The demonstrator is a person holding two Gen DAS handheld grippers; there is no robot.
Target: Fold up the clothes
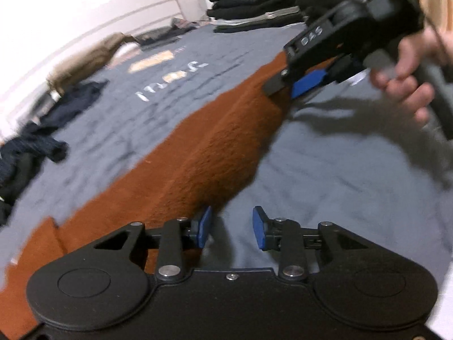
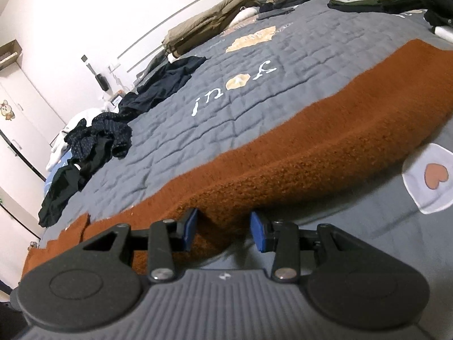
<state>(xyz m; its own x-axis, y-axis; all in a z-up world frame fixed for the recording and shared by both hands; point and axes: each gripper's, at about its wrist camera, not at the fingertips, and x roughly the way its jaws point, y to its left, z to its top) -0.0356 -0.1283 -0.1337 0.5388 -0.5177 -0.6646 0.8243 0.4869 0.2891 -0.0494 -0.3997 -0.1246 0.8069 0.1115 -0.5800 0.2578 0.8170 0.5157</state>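
Grey quilt (image 2: pixel 283 90) covers bed; rust-brown fuzzy garment (image 2: pixel 325 130) lies in long band across it. Folded dark stack (image 1: pixel 254 2) far right, loose dark clothes (image 2: pixel 93 141) far left. Right gripper (image 2: pixel 223 228): jaws apart, garment edge between pads, not visibly pinched. Left gripper (image 1: pixel 232 226): jaws apart, cloth only beside left pad (picture blurred). Risk: left closes on nothing, so fold goes crooked.

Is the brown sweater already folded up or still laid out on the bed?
Still laid out: the brown sweater stretches long across the grey quilt, only its near edge doubled over.
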